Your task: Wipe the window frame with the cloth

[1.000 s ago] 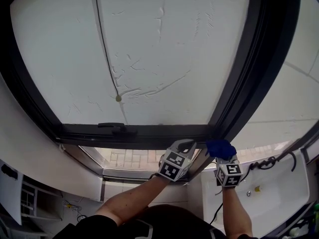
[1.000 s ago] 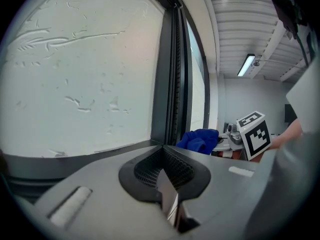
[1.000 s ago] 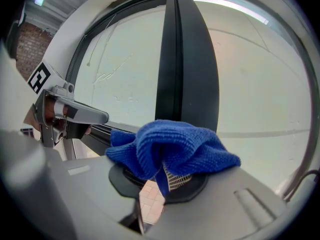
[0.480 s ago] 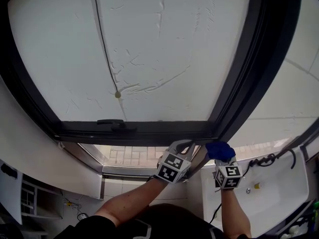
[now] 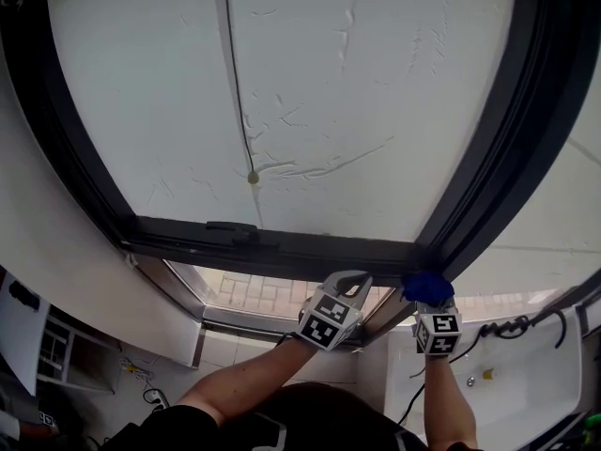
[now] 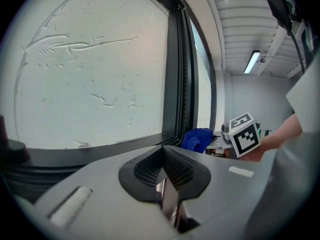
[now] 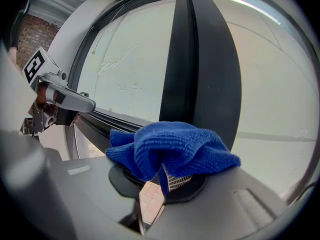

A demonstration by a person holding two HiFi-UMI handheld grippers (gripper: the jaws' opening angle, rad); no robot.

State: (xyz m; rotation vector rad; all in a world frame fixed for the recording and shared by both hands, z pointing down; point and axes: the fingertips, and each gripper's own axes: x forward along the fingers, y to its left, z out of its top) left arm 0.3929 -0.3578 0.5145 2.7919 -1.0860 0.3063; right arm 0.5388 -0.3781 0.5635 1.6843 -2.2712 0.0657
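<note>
The dark window frame (image 5: 282,247) runs along the bottom of a frosted pane and up its right side (image 7: 200,69). A blue cloth (image 5: 427,287) is bunched against the frame's lower right corner, and my right gripper (image 5: 428,301) is shut on it. The right gripper view shows the cloth (image 7: 170,146) folded over the jaws, hiding their tips. My left gripper (image 5: 353,280) hovers just left of it, below the bottom rail, shut with nothing in it. In the left gripper view the cloth (image 6: 196,139) lies ahead to the right, beside the frame (image 6: 172,74).
A thin cord with a bead (image 5: 252,177) hangs across the pane. A handle (image 5: 233,226) sits on the bottom rail. A white sink (image 5: 526,383) with a black cable (image 5: 507,327) lies at lower right. Brick paving (image 5: 254,294) shows through the lower glass.
The head view has swung, so the frame sits further right and lower. My right gripper has carried the cloth up against the frame's lower right corner. The left gripper stays alongside.
</note>
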